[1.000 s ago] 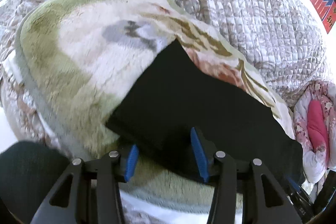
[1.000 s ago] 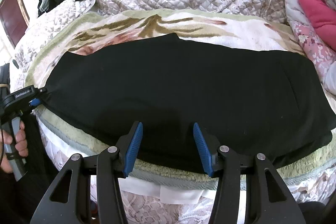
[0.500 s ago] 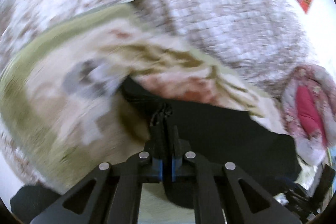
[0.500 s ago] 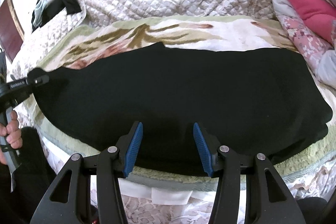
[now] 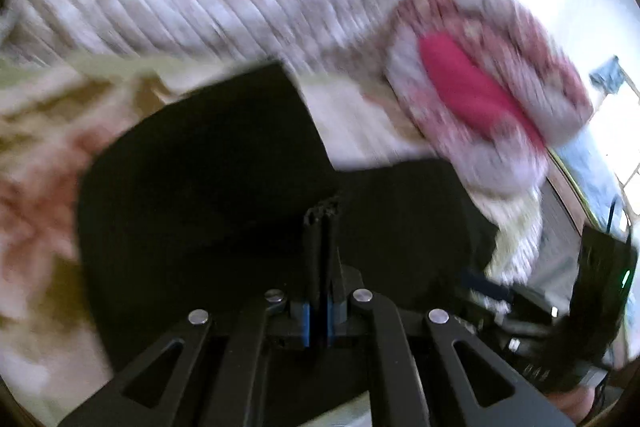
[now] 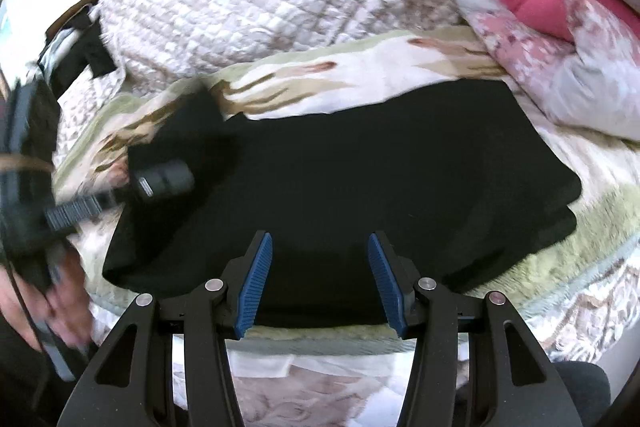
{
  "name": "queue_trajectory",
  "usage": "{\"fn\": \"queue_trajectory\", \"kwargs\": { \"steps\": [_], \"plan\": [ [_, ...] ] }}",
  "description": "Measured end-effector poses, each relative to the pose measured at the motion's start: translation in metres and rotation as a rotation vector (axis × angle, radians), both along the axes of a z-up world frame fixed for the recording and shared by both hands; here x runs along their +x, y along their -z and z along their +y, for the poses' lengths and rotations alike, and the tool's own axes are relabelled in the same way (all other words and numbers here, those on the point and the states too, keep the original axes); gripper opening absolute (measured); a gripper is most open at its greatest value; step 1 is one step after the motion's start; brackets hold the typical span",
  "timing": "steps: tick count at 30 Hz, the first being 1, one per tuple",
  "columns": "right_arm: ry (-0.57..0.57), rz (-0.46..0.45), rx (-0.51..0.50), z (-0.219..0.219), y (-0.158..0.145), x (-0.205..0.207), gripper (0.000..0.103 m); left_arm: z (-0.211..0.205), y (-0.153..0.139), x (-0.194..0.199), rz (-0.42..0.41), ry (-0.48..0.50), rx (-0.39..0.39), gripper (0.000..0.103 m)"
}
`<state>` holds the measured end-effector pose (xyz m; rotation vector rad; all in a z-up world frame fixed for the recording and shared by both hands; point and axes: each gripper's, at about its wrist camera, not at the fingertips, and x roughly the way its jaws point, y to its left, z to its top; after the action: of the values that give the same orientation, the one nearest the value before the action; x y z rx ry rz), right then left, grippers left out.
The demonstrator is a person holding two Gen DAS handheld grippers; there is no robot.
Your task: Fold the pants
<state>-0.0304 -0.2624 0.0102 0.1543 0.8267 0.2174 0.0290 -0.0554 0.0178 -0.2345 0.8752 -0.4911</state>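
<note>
Fold in progress, not complete. Left tongs (image 5: 320, 215) pressed together, pinching pants (image 6: 360, 187) end, raised over remainder at 9 o'clock. Right tongs (image 6: 320, 279) spread, empty. Pants on blanket (image 6: 400, 67) on bed. Remaining: lay end down, flatten.

No readable text in either view

The left gripper (image 6: 160, 179) carries a small pale label on its tip in the right wrist view, but motion blur leaves it illegible; no writing, brand, number or sign shows on anything else in either view.
</note>
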Motion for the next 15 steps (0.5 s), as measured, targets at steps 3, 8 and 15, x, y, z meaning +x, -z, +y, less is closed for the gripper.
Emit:
{"fn": "queue_trajectory", "kwargs": {
  "steps": [3, 8, 15],
  "plan": [
    [0.024, 0.023, 0.025, -0.01, 0.006, 0.002, 0.051, -0.022, 0.025, -0.004, 0.066, 0.058, 0.036, 0.007],
    [0.025, 0.022, 0.063, -0.013, 0.005, 0.006, 0.051, -0.018, 0.011, -0.015, 0.07, 0.093, -0.024, 0.014],
    [-0.092, 0.076, 0.281, 0.003, 0.01, 0.036, 0.051, 0.04, -0.023, -0.037, -0.045, -0.047, -0.039, 0.036]
  ]
}}
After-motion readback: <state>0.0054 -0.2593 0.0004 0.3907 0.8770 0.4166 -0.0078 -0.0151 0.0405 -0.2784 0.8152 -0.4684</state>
